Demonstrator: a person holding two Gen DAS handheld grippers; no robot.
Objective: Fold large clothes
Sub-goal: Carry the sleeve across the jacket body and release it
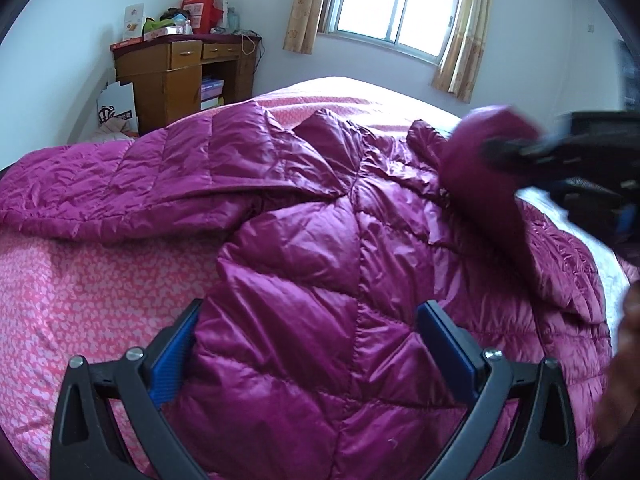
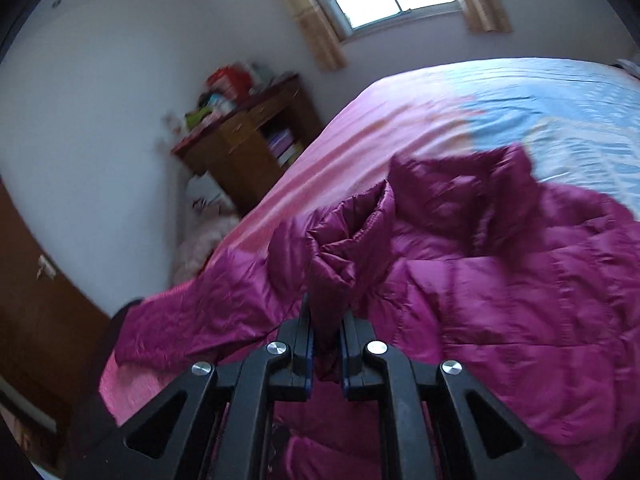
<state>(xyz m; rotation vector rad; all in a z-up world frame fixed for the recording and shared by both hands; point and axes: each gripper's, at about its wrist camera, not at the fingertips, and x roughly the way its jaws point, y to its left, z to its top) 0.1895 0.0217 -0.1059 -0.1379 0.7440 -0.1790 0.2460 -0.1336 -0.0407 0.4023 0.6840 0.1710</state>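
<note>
The right claw is clamping a bunched fold of the magenta quilted down jacket, its pads pressed together on the fabric and lifting a sleeve-like end clear of the garment; motion blur suggests it is travelling. The left claw is hovering with its jaws standing wide apart over the jacket's lower body, its blue pads gripping nothing. The jacket is lying spread across the bed, on a pink patterned cover, one sleeve reaching toward the bed's edge. Judging by its puffed quilting and glossy shell, the garment is likely light, soft, springy and slippery, so folds may be inclined to slide open; hems, cuffs and stitched seams are probably offering the firmest hold.
</note>
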